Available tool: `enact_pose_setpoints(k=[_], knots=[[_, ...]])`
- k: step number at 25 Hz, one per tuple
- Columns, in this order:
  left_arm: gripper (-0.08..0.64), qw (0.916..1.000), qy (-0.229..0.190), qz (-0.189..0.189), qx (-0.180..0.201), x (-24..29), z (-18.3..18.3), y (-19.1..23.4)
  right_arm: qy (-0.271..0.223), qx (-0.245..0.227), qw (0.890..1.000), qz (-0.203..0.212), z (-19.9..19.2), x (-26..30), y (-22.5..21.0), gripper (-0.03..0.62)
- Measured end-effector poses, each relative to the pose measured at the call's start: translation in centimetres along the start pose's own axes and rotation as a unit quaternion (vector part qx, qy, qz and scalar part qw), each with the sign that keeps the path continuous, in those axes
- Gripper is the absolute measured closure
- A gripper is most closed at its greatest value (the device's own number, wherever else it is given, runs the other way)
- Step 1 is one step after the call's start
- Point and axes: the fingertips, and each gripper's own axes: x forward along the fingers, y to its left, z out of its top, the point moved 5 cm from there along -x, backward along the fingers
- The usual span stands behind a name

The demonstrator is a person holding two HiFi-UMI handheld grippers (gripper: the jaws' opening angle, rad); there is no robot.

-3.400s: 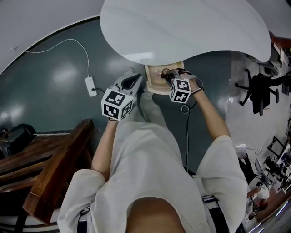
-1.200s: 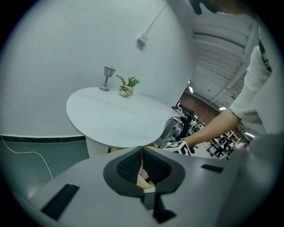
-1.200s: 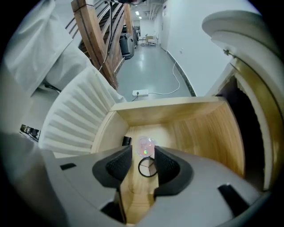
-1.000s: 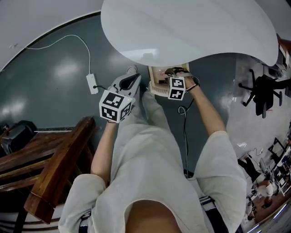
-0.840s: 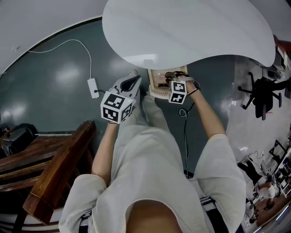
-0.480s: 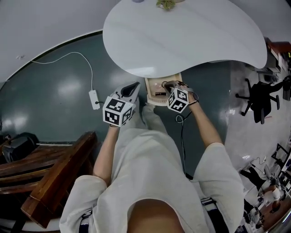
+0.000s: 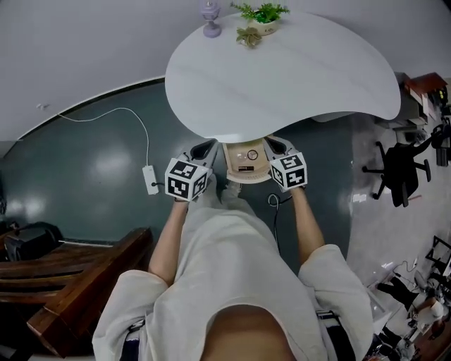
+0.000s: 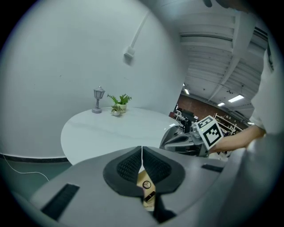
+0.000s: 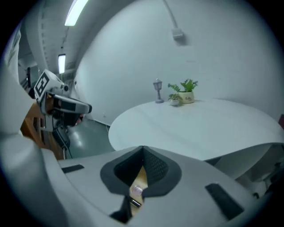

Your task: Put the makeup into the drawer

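open drawer (image 7: 246,179) under the white worktop (image 7: 282,70) holds two makeup items: round compact (image 7: 251,154), dark tube (image 7: 244,169). left gripper (image 8: 142,151) and right gripper (image 9: 142,150): fingers closed, empty.

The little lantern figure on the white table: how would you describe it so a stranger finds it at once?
Look at the big white table, at its far edge. The lantern figure stands left of the green potted plant; it alone is slim, pale grey-lilac and leafless.
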Motion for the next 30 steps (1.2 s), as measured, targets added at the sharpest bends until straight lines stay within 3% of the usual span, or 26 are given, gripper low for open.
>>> enact_pose_setpoints(k=[4,14,30], knots=[[0.546,0.9999,-0.009,0.000,0.009,0.0,1.2,-0.5,-0.054,0.038,0.997,-0.032,1.8,-3.3,-0.9,0.595],[0.546,0.9989,-0.032,-0.001,0.033,-0.1,3.4,-1.8,-0.127,0.041,0.986,-0.100,4.1,-10.2,-1.0,0.595],[0.546,0.9975,-0.050,-0.004,0.050,0.3,5.6,-2.5,-0.140,0.031,0.982,-0.125,4.2,-12.1,-0.9,0.595]])
